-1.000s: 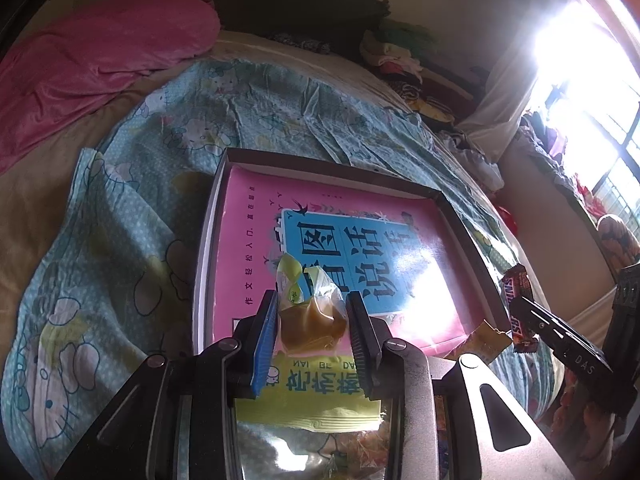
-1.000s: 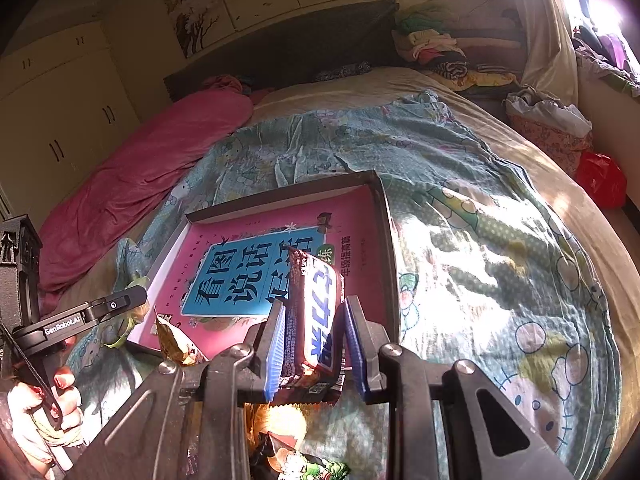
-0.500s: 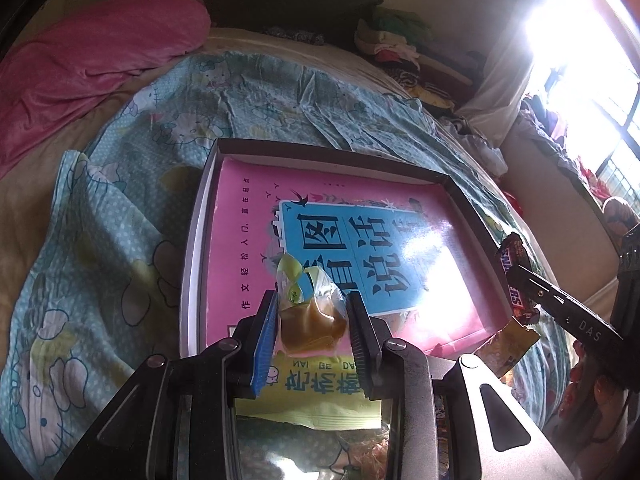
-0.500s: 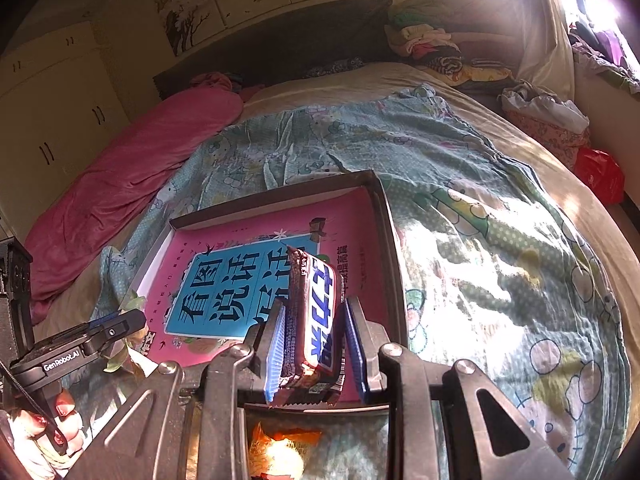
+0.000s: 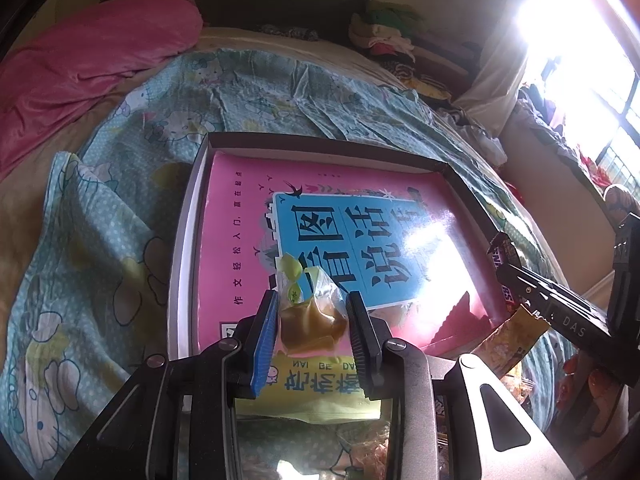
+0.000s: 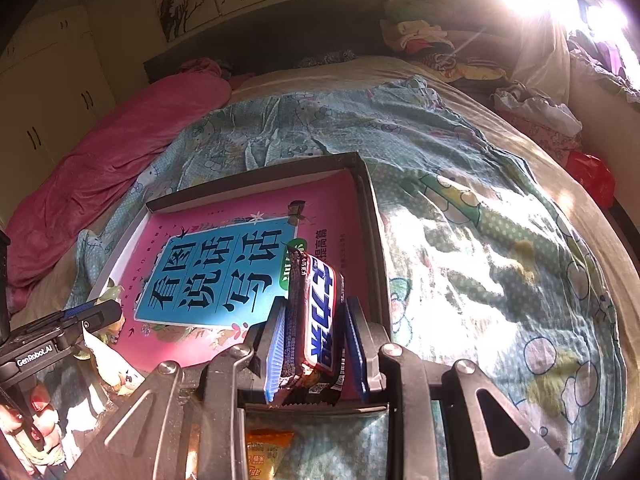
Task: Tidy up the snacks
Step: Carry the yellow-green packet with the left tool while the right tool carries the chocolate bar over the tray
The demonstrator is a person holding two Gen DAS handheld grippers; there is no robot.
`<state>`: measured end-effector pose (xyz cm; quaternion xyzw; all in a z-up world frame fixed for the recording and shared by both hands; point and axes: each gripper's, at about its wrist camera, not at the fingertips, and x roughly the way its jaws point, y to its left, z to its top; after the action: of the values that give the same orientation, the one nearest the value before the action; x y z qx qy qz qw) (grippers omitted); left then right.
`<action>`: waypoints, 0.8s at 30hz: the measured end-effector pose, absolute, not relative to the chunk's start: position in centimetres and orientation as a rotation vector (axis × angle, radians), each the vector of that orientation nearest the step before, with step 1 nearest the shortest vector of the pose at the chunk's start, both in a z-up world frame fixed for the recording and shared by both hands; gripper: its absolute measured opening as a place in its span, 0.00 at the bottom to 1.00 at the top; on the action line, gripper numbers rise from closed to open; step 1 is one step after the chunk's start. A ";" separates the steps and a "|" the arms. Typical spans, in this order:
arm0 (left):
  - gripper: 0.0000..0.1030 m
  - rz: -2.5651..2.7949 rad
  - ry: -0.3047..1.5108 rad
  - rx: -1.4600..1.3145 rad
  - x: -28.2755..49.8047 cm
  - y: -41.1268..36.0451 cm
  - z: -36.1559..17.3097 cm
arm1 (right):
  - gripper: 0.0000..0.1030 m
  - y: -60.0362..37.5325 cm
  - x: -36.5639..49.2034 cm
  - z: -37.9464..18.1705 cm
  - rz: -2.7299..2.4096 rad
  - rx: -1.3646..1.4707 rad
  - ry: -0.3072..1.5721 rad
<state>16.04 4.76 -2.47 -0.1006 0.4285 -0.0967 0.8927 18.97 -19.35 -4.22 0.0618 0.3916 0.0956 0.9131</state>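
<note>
Left wrist view: the left gripper (image 5: 312, 322) is seen closed down on a small clear-wrapped brown pastry with a yellow-green twisted top (image 5: 310, 320); both pads are pressed against the wrapper, jaws only narrowly apart. The pastry is held over the near edge of a shallow dark-rimmed cardboard box (image 5: 320, 142), which lies on a light-blue cartoon-print bedsheet (image 5: 92, 240). The box floor is covered by a pink book with a blue title panel (image 5: 248, 208). A flat yellow snack packet with black lettering (image 5: 316, 392) is seen below the jaws at 6 o'clock, at the box's near edge. At 3 o'clock the right gripper's black body is visible, with a dark chocolate bar (image 5: 502, 256) sticking out of it toward 11 o'clock. A gold crinkled snack wrapper (image 5: 508, 340) lies under it at 4 o'clock, just outside the box corner. A pink quilt (image 5: 100, 52) is bunched at 10 o'clock.

Right wrist view: the right gripper (image 6: 316, 340) is fully clamped on the dark brown chocolate bar with white-and-blue lettering (image 6: 316, 316), held upright on its long edge between the blue pads. The bar is over the box's near right corner, box rim (image 6: 372, 232) at 1 o'clock of it. An orange snack packet (image 6: 266, 452) is seen at 6 o'clock under the jaws. The left gripper's black finger (image 6: 60, 328) enters at 9 o'clock, with a hand (image 6: 28, 412) on its handle at 8 o'clock.
</note>
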 end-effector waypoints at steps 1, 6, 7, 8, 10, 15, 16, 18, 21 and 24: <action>0.34 -0.200 0.890 -0.206 16.1 4.7 -2.5 | 0.28 -19.3 19.0 -4.3 0.194 0.125 0.810; 0.34 -0.199 0.888 -0.205 16.0 4.7 -2.5 | 0.28 -19.4 18.8 -4.6 0.180 0.113 0.826; 0.34 -0.198 0.887 -0.204 15.9 4.7 -2.5 | 0.28 -19.4 18.7 -4.6 0.179 0.110 0.827; 0.34 -0.199 0.886 -0.205 15.9 4.7 -2.5 | 0.28 -19.3 18.6 -4.6 0.178 0.106 0.829; 0.34 -0.196 0.885 -0.204 16.0 4.7 -2.5 | 0.28 -19.3 18.6 -4.6 0.177 0.101 0.833; 0.34 -0.187 0.893 -0.203 16.1 4.7 -2.7 | 0.28 -19.2 18.4 -4.7 0.180 0.097 0.842; 0.34 -0.185 0.895 -0.201 16.2 4.7 -2.8 | 0.28 -19.2 18.4 -4.7 0.182 0.097 0.843; 0.34 -0.184 0.898 -0.197 16.3 4.7 -2.9 | 0.28 -19.2 18.3 -4.8 0.185 0.096 0.845; 0.34 -0.182 0.894 -0.184 16.2 4.5 -3.0 | 0.28 -19.2 18.2 -4.8 0.186 0.093 0.846; 0.34 -0.181 0.890 -0.176 16.2 4.4 -3.0 | 0.28 -19.2 18.2 -4.8 0.186 0.095 0.849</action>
<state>16.23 4.45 -2.96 -0.0850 0.4294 -0.0871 0.8949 18.21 -19.21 -4.76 0.0461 0.4110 0.0903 0.9060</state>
